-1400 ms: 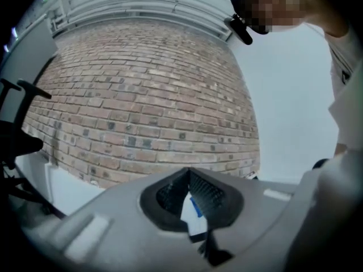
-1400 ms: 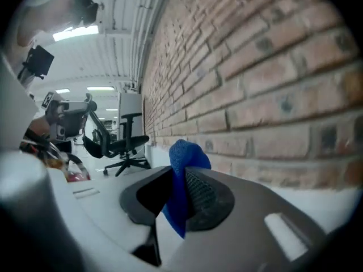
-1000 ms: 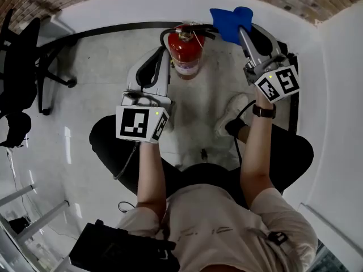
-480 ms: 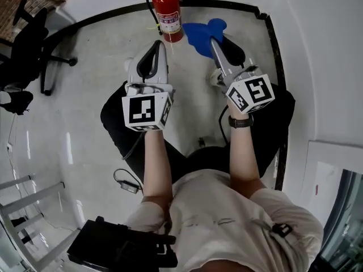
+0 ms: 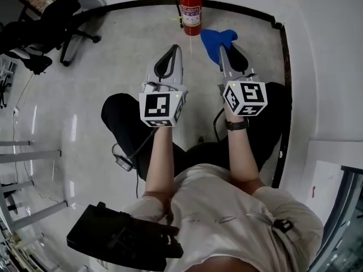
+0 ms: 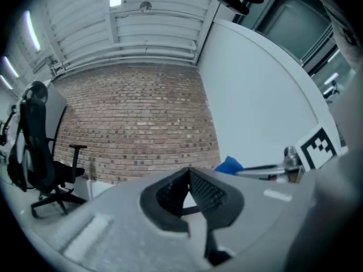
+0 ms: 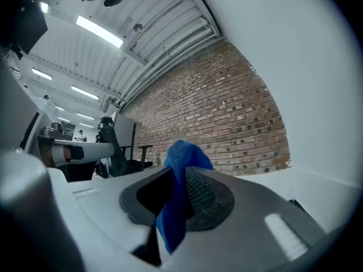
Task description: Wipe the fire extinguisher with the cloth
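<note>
Pinching the blue cloth [image 5: 218,37], the right claw [image 5: 223,50] hangs near the red fire extinguisher [image 5: 191,9], which stands upright on the floor [image 5: 113,61]; the left claw [image 5: 175,49] is pressed together, empty.

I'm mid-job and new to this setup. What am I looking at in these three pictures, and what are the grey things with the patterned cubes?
There is no robot arm here. A person holds a grey two-jaw gripper in each hand, and the patterned cubes are part of those grippers. The head view comes from a camera on the person's head, looking down at the grey floor. The two gripper views come from cameras riding on each gripper, looking along its jaws.

The red fire extinguisher stands on the floor by the white wall, beyond both grippers and touching neither. The right gripper is shut on the blue cloth. The left gripper has its jaws together with nothing between them. A black office chair stands at the upper left.
</note>
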The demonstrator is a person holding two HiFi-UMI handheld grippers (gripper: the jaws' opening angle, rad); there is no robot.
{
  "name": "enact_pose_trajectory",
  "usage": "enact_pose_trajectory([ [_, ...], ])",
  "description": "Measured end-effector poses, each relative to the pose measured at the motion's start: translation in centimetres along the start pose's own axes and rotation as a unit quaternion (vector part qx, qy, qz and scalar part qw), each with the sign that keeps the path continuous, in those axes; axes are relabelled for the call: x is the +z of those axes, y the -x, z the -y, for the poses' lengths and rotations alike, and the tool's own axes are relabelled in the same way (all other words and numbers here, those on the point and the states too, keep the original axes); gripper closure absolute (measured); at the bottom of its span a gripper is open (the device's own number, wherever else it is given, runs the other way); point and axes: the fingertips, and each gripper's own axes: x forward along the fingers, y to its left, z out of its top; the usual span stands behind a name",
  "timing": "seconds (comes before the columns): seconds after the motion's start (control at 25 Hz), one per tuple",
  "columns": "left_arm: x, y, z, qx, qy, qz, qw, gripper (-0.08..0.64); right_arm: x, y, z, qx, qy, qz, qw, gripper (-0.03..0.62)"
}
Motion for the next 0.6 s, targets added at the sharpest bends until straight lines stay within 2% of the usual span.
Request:
enact_pose_trajectory([
  [0.16,-0.2,2.1,0.7,0.004,-0.01,-0.002,0.9999,0.56,-0.6,1.2,-0.5,0.009,-0.005,-0.006,1.0,0.526],
  [0.36,0.3,4.2,0.9,0.007,0.001,0.007,1.0,0.56,0.2,2.5,-2.6,0.023,0.004,0.005,1.0,0.526],
  [0.6,0.5,6.2,2.3,-0.006,0.013,0.008,0.9999,0.56,0.5,4.3,-4.3,0.031,0.002,0.006,0.999,0.526],
])
